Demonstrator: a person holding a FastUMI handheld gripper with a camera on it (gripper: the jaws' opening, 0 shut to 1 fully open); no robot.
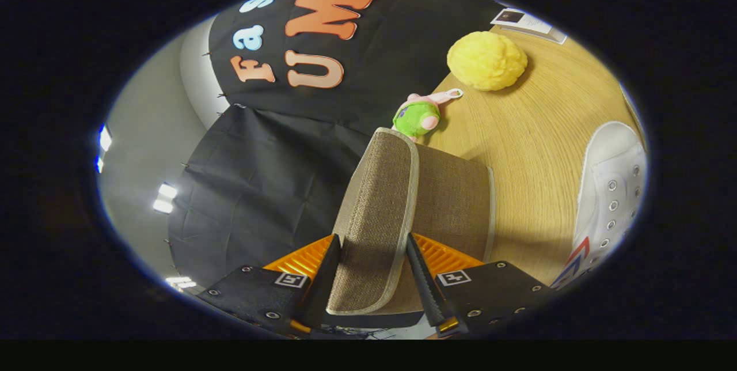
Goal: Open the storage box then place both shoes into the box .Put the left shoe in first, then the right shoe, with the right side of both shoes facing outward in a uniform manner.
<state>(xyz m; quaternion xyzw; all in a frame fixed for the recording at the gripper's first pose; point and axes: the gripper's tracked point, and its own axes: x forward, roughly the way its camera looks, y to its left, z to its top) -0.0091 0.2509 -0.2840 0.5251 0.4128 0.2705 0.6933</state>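
A: We're at the opening step. The gripper (pixel 371 264) has its fingers (pixel 324 279) clamped on the lid (pixel 377 227) of the storage box (pixel 455 198), one on each face of the fabric panel, and the lid stands raised on edge between them.

B: So is the box open?

A: Being opened, I'd judge. The lid is lifted and the woven side of the box sits just beyond it, but I can't see down inside, so I can't tell what, if anything, is in there.

B: And the shoes?

A: One white shoe (pixel 610 198) lies on the tabletop (pixel 535 140), off to the right of the box and well apart from the fingers. Laces and eyelets show, with a striped mark near its lower end. Whether it's the left or the right shoe, I can't tell from here.

B: So what's left?

A: By my reading, nearly everything: finish the lid, then the left shoe, then the right, both facing the same way.

B: Give me the count.

A: One box, one lid, one shoe in sight. Beyond the box, one green and pink plush toy (pixel 419 114), one yellow fuzzy ball (pixel 486 60), and a sheet of paper (pixel 527 22) at the far edge of the tabletop.
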